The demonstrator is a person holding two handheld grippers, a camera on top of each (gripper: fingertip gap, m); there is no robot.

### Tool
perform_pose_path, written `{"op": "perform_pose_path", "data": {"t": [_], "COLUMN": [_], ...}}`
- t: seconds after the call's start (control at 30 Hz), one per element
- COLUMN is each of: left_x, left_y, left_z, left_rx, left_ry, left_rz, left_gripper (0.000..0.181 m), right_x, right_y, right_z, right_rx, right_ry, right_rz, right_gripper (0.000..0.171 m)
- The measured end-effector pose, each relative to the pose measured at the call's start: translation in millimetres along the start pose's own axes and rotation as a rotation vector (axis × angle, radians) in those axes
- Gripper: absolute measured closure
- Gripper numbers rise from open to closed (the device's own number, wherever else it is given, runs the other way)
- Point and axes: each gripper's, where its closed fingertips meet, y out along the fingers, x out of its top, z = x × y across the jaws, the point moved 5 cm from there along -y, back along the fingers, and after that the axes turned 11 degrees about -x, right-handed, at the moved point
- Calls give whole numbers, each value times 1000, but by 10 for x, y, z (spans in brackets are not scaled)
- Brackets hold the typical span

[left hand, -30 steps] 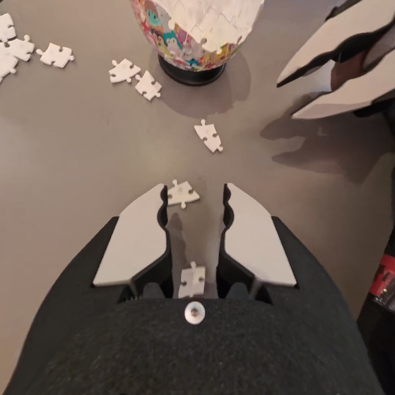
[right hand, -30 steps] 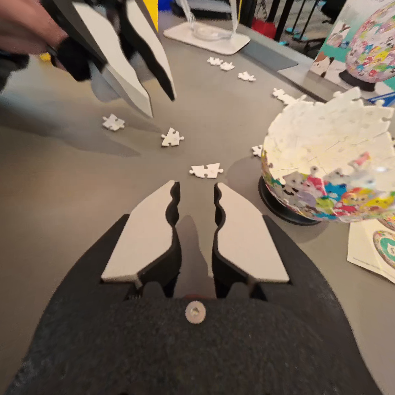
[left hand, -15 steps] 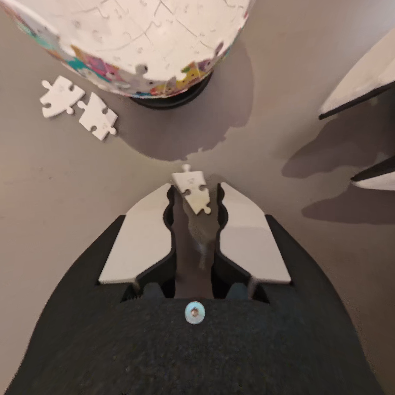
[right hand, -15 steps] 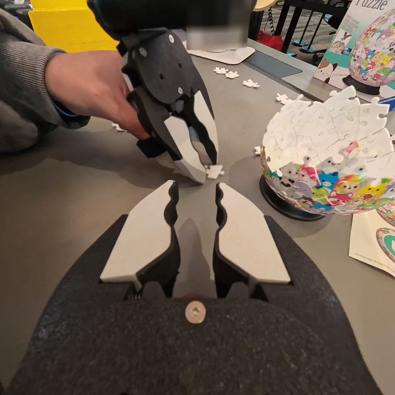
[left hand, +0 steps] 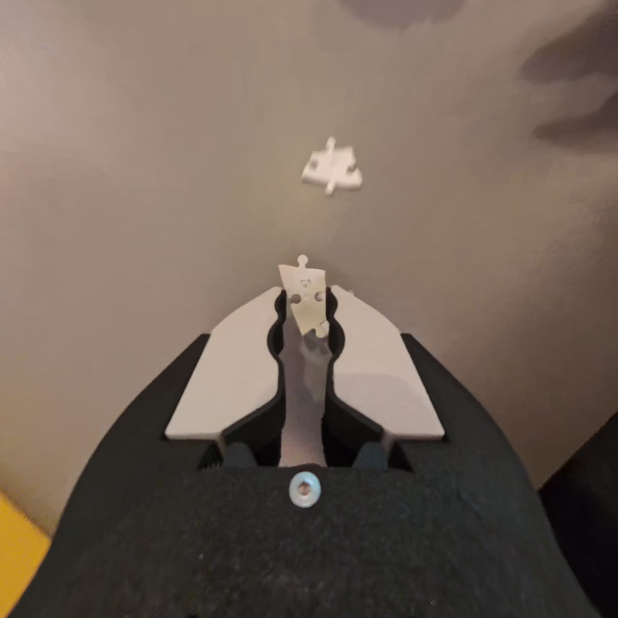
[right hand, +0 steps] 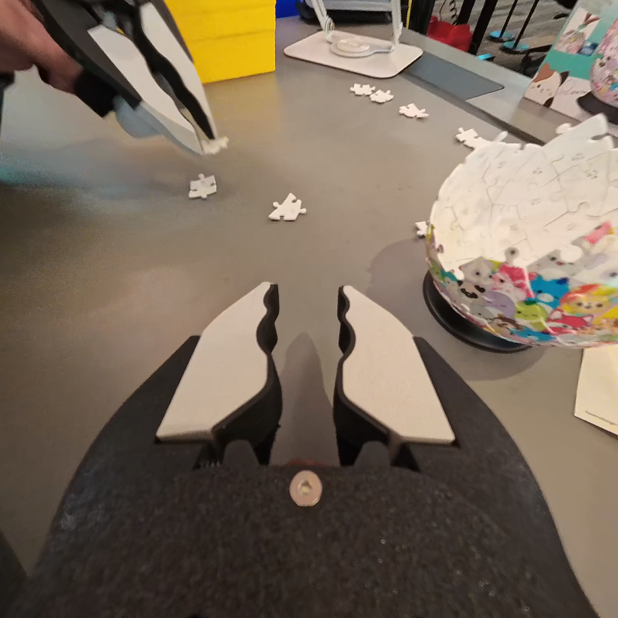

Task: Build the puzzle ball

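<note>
While our left gripper point(left hand: 305, 294) pinches a white piece point(left hand: 303, 294) by its edges, with the fingers point(left hand: 247, 354) closed on it and its knob poking out past the tips, it hangs above the grey counter point(left hand: 133, 167). From the right wrist view the same gripper point(right hand: 209, 143) shows at upper left, the piece point(right hand: 215, 144) at its tips, clear of the surface. Our right gripper point(right hand: 307, 294) holds nothing; its fingers point(right hand: 230, 361) stand apart over bare counter point(right hand: 100, 267). Just below the held piece lies a loose piece point(right hand: 202, 186), another point(right hand: 287, 209) sits nearer the ball point(right hand: 521, 254), and more point(right hand: 379, 95) trail toward the far edge. The ball rests on its black stand point(right hand: 468, 321) at the right, well apart from the held piece. We judge the build roughly half done: the lower bowl is assembled, its jagged rim open, so the upper half is left and this piece has yet to travel over and seat. The ball's right side is cut off, so we cannot tell how far the rim runs. In the left wrist view the ball is out of frame, the counter piece point(left hand: 331, 165) is blurred, and the yellow block point(right hand: 230, 40) and box point(right hand: 575, 57) are only partly seen.
</note>
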Motion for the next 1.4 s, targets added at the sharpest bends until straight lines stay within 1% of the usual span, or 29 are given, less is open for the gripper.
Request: {"op": "perform_pose_path", "data": {"t": [0.07,0.17,0.33,0.37,0.43,0.47,0.5,0.53,0.57,0.6,0.63,0.67,0.73,0.77,0.8,0.83,0.93,1.1,1.17,1.23,1.37,1.4], "left_x": [-244,-428,-462,-422,-191,16,270,546,828,1122,1416,1681,2063,2170,2239,2291,2387,2450,2415,2406,2427,2422], "left_y": [-95,-78,75,79,26,-25,-71,-85,-63,-14,67,188,511,686,846,979,1236,1414,1476,1520,1536,1535], "left_z": [74,153,195,215,284,340,397,450,526,640,762,866,1099,1221,1311,1398,1642,1812,1875,1895,1913,1901], "left_rx": [-16,-17,-69,-71,-77,-78,-91,-118,-127,-94,-57,-49,-74,-97,-141,-172,-190,-250,-240,-246,-222,-225], "left_ry": [-14,9,39,45,75,98,120,134,144,161,188,220,254,247,242,243,268,295,307,320,381,394], "left_rz": [0,31,56,54,13,-25,-68,-95,-81,-48,-36,-40,-7,43,98,136,196,251,300,302,293,295], "left_gripper": [160,159,159,153,130,125,122,112,102,104,110,111,121,118,114,116,116,116,116,117,138,140], "right_x": [12,47,55,51,47,49,52,54,57,57,55,52,59,66,70,67,8,7,2,0,-3,-7], "right_y": [49,117,134,127,104,89,76,64,55,49,45,39,18,7,-3,-10,-12,-37,-40,-44,-38,-32], "right_z": [34,90,164,168,162,152,142,131,121,109,99,91,85,84,85,89,105,84,61,36,11,8], "right_rx": [16,41,49,46,35,31,30,31,33,36,39,42,44,44,43,45,58,64,63,61,70,74], "right_ry": [-14,-16,-35,-38,-39,-35,-28,-22,-16,-10,-5,0,2,-1,-5,-9,-8,8,17,28,54,60], "right_rz": [13,14,35,38,39,34,26,17,9,2,0,0,-9,-16,-22,-26,-10,-18,-16,-16,-9,-4], "right_gripper": [138,138,138,137,137,137,137,137,137,137,137,137,137,137,137,137,137,137,137,137,137,137]}}
